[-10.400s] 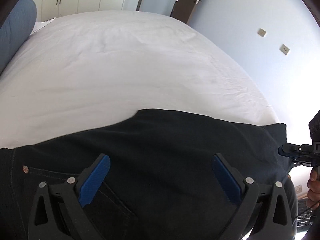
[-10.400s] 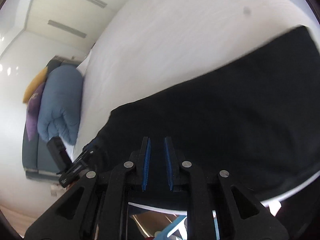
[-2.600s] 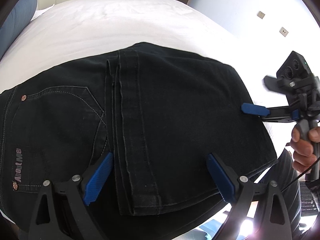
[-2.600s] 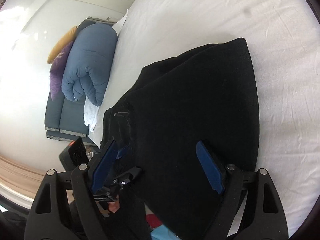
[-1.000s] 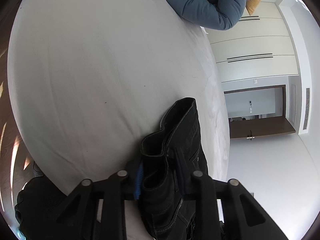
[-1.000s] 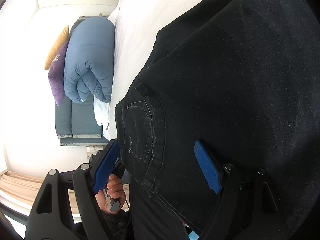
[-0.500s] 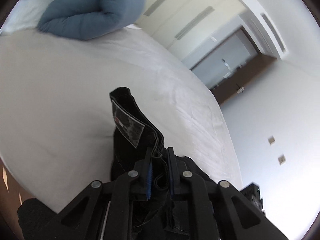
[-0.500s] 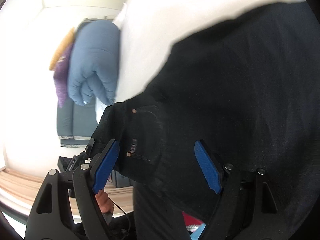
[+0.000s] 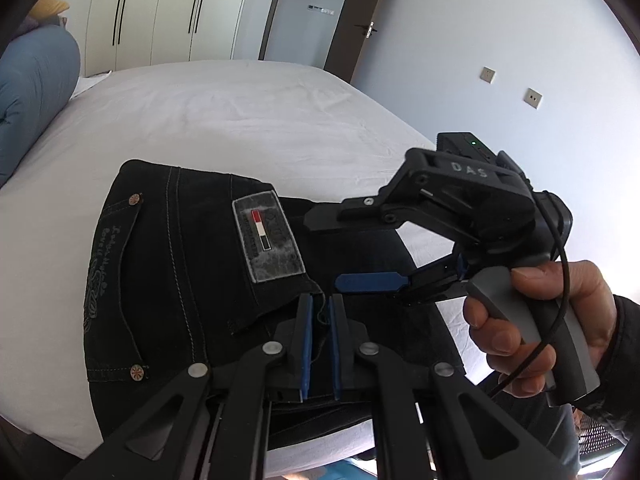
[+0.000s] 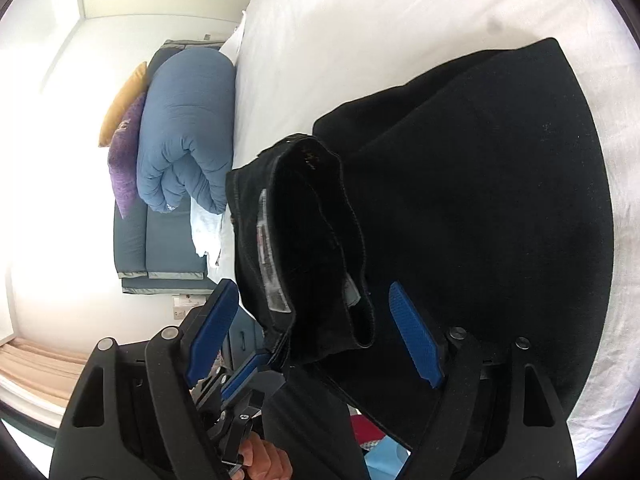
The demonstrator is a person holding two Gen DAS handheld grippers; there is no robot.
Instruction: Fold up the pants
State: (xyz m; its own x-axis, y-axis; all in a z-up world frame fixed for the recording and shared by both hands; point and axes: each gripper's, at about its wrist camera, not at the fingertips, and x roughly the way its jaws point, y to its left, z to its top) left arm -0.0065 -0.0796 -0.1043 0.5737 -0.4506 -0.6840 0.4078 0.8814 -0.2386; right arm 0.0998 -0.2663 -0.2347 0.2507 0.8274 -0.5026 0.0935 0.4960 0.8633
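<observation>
Black jeans (image 9: 172,264) lie partly folded at the near edge of the white bed (image 9: 240,120). Their waistband end with a grey label (image 9: 267,236) and a back pocket is lifted over the folded legs. My left gripper (image 9: 319,312) is shut on the waistband edge just below the label. My right gripper (image 9: 356,240) hovers open on the right, just above the jeans, with the waistband near its fingers. In the right wrist view the right gripper (image 10: 316,324) is open, the raised waistband (image 10: 304,240) stands between its blue pads, and the folded legs (image 10: 500,200) lie beyond.
A rolled blue duvet (image 10: 184,132) with purple and yellow cushions lies at the head of the bed, on a blue sofa-like base (image 10: 160,248). White wardrobes (image 9: 160,12), a door and a wall with sockets (image 9: 532,98) stand beyond the bed.
My left gripper, shut on the waistband, has carried it over onto the folded legs and turned level. My right gripper stays open and has come close beside the left.
</observation>
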